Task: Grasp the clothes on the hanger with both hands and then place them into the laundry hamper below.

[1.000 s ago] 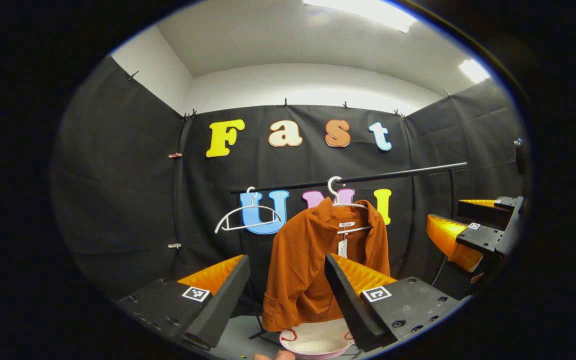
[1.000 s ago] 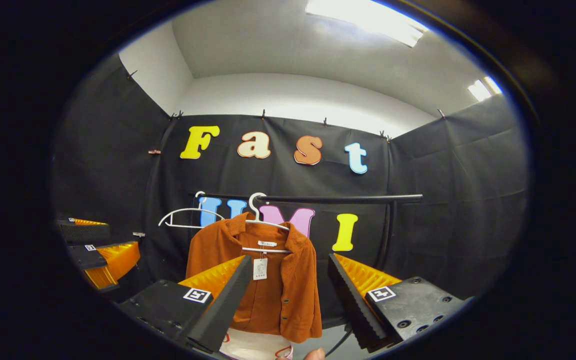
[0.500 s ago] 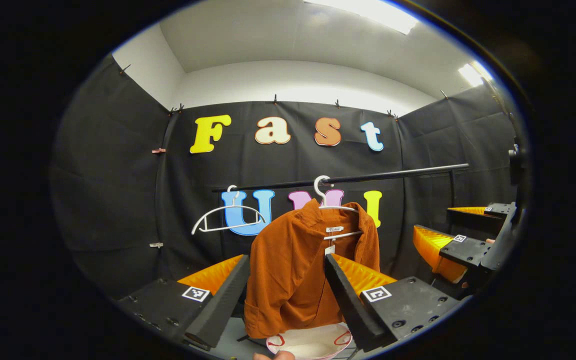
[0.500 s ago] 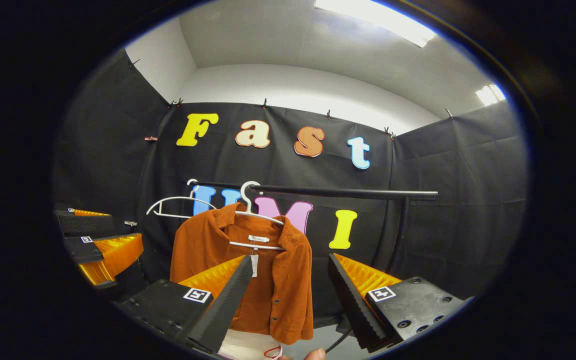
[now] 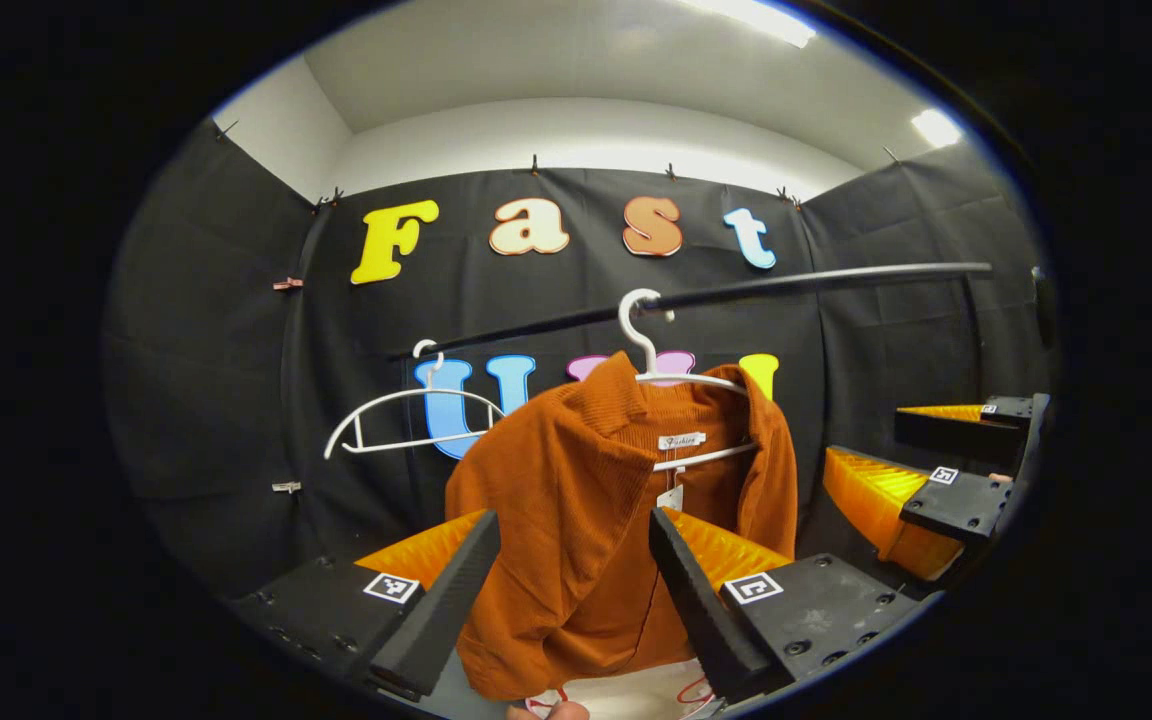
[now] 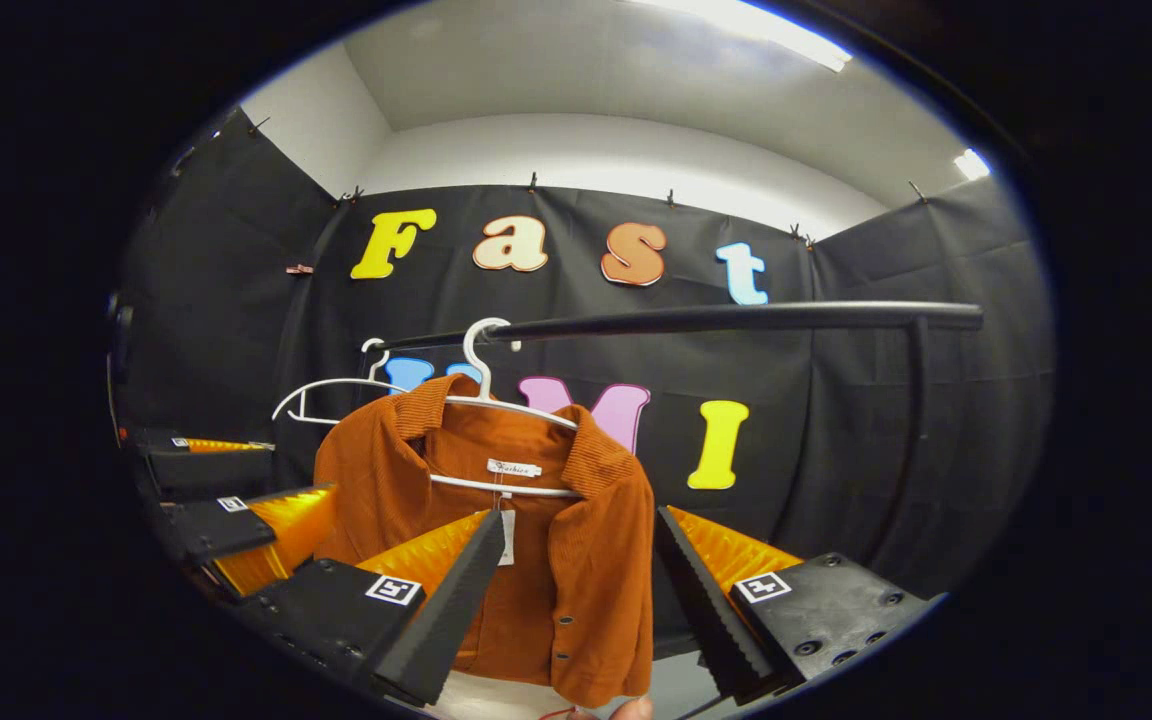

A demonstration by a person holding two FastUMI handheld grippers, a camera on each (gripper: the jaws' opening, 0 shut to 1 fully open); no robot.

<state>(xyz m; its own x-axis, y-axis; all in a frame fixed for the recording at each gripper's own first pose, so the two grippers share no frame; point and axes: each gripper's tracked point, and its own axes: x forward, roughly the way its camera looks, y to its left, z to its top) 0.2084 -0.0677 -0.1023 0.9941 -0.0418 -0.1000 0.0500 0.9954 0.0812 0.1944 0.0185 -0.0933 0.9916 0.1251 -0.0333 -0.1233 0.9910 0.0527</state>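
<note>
A: Since the earlier frames both grippers have been brought closer to the rail; the jacket is seen larger and the hamper rim is mostly covered by its hem.

B: Noted. Left to right, left gripper view first?

A: An empty white hanger [image 5: 406,420] is hung at 9 o'clock of the garment. The orange jacket [image 5: 576,520] is draped on its own white hanger [image 5: 676,385], hooked over the black rail [image 5: 786,285]. The left gripper [image 5: 571,590] is held spread wide, nothing pinched, the jacket's left shoulder and front panel framed between its fingers but not touched. The right gripper is seen at 3 o'clock, fingers apart.

B: Right gripper view?

A: The left gripper shows at 9 o'clock. The right gripper [image 6: 576,590] is spread open and empty, with the jacket's right front panel and buttons between its fingers, no contact judged. A strip of the laundry hamper [image 5: 636,695] is visible at 6 o'clock, directly below the hem.

B: Handling?

A: Corduroy-like ribbed cloth: judged soft, light, limp, not slippery, not fragile. It will likely sag and fold once lifted. A pinch at each shoulder near the collar is advised, so the cloth can be slid off the hanger arms without snagging the hook or the paper tag [image 6: 506,535].
</note>
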